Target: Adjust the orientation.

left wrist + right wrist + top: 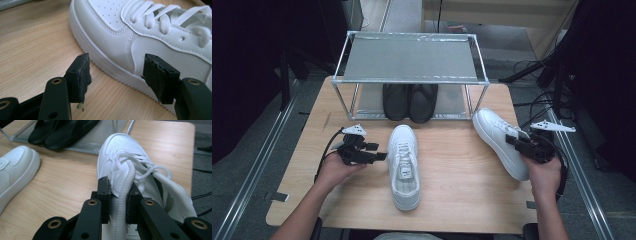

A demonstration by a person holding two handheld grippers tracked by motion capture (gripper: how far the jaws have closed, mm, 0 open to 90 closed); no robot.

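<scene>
Nearest the high view's camera, two bare forearms come up from the table's near edge. The left hand (334, 167) lies low on the wooden table (452, 200), its left gripper (379, 156) pointing sideways at the white shoe in the middle (404, 165). In the left gripper view the jaws stand wide apart with nothing between them; the pads sit just short of that shoe's side, not touching it. This shoe stands flat, toe toward the metal rack (409, 57).

The right hand (543, 172) is at the table's right edge, wrist angled inward. The right gripper (511, 140) is clamped on the second white shoe (492, 130): in the right gripper view the jaws pinch the padded collar at the shoe's opening. This shoe points toward the rack's right leg; whether its sole rests on the table is hard to tell.

A pair of black shoes (409, 102) sits on the rack's bottom shelf, the heels hidden under the top shelf. The second shoe's heel is covered by the right gripper.
</scene>
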